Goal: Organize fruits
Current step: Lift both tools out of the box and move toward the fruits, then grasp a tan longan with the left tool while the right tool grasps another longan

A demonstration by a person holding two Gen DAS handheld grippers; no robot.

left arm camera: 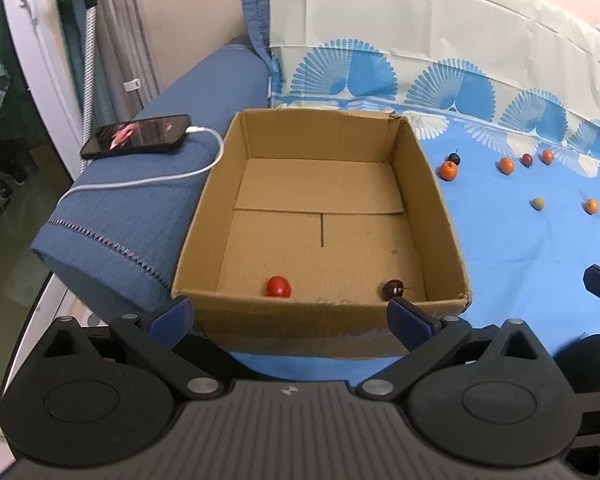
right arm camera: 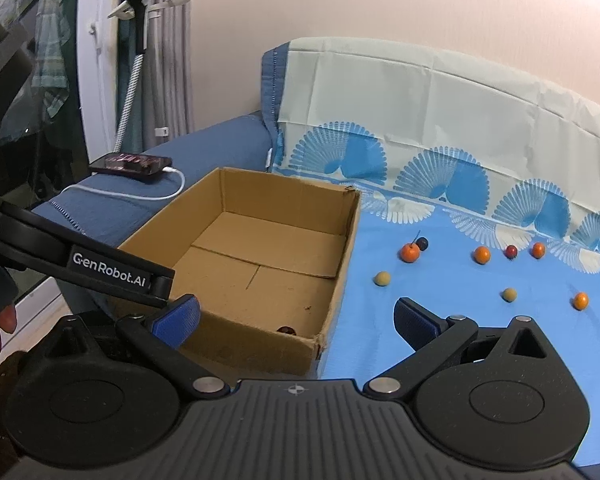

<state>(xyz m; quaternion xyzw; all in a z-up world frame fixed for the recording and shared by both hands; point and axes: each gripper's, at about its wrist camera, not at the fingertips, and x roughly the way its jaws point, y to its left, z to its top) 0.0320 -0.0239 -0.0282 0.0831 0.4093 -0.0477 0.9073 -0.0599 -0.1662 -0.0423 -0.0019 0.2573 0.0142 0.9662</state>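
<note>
A cardboard box (left arm camera: pixel 320 216) is occupying the centre of the left wrist view, sitting on a blue cloth (left arm camera: pixel 520 256) and holding only two pieces along its near wall at lower centre: a red fruit (left arm camera: pixel 278 286) and a dark fruit (left arm camera: pixel 393 289). Eight small fruits, among them a stemmed orange (right arm camera: pixel 410 253), are lying scattered at centre right of the right wrist view, so most of the sorting appears to be remaining. The left gripper (left arm camera: pixel 288 312) and right gripper (right arm camera: pixel 296 316) are both hanging spread and carrying nothing.
</note>
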